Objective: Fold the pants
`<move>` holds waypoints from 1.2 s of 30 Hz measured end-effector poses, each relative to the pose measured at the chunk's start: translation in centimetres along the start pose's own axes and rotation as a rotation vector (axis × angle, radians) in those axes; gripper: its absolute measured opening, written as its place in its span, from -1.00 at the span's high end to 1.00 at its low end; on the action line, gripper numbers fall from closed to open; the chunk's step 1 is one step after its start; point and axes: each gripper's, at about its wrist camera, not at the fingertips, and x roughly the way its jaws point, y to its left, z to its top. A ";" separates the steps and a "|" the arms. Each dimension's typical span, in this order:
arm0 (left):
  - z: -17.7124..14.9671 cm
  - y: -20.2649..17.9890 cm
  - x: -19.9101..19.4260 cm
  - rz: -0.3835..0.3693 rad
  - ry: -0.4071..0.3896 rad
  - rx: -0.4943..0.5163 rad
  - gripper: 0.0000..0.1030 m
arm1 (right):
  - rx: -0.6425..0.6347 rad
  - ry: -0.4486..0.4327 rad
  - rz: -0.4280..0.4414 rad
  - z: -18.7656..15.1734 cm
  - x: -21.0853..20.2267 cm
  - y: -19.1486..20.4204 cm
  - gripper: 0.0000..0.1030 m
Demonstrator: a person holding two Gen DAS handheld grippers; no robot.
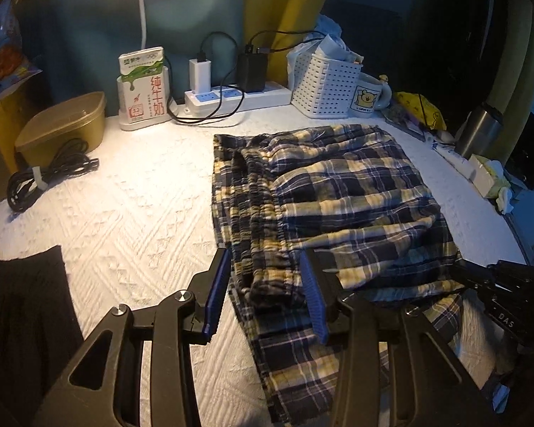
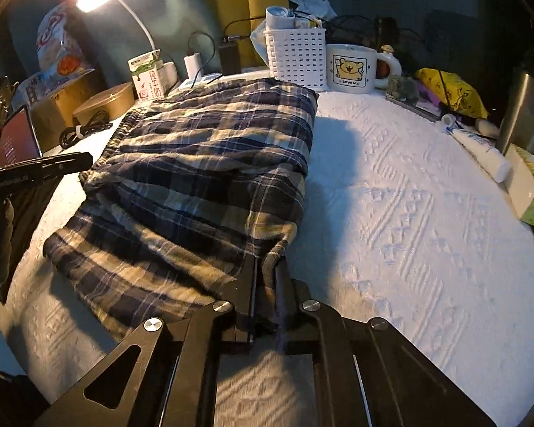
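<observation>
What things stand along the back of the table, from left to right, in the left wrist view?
Gold box → milk carton → white charger → black charger → white basket → mug → steel flask.

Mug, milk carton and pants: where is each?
mug (image 2: 350,67), right wrist view, on its bear picture
milk carton (image 1: 142,85), left wrist view, on its front face
pants (image 1: 338,185), left wrist view, on the top fold
</observation>
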 end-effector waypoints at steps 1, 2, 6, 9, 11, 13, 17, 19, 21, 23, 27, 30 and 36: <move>-0.1 0.1 0.0 0.003 0.003 -0.003 0.22 | -0.002 -0.002 -0.005 -0.1 -0.1 0.0 0.84; -0.3 0.3 -0.1 0.008 0.005 -0.008 0.22 | -0.004 -0.003 -0.011 -0.3 -0.3 0.0 0.84; -0.7 0.6 -0.4 0.017 0.013 -0.010 0.22 | -0.009 -0.001 -0.030 -1.3 -0.7 0.2 0.88; -0.8 0.6 -0.8 0.021 0.014 -0.005 0.22 | -0.005 -0.002 -0.029 -1.5 -1.0 0.4 0.88; -0.9 0.6 -1.2 0.019 0.007 -0.006 0.22 | 0.003 -0.010 -0.023 -1.2 -1.3 0.3 0.88; -0.8 0.5 -1.6 0.017 -0.004 -0.006 0.22 | 0.007 -0.025 -0.019 -0.8 -1.7 0.2 0.88; -0.9 0.2 -2.3 0.013 -0.016 0.001 0.22 | 0.037 0.008 0.002 0.0 -1.1 -0.2 0.80; -0.9 0.0 -2.5 0.011 -0.018 0.007 0.22 | 0.049 0.013 0.005 0.1 -0.7 -0.2 0.29; -1.0 -0.2 -2.8 0.010 -0.019 0.015 0.22 | 0.073 0.022 0.045 0.0 -0.1 -0.1 -0.15; -1.1 -0.3 -3.0 0.011 -0.021 0.021 0.22 | 0.082 0.020 0.069 -0.2 0.2 0.2 -0.13; -1.2 -0.3 -3.5 0.014 -0.028 0.026 0.22 | 0.073 -0.001 0.030 -0.8 0.4 0.6 0.74; -1.3 -0.3 -4.0 0.015 -0.036 0.028 0.22 | 0.048 -0.008 0.021 -1.2 -0.3 0.9 0.88; -1.8 -0.2 -4.2 0.016 -0.030 0.040 0.22 | 0.046 -0.014 0.002 -2.7 -1.4 2.2 0.89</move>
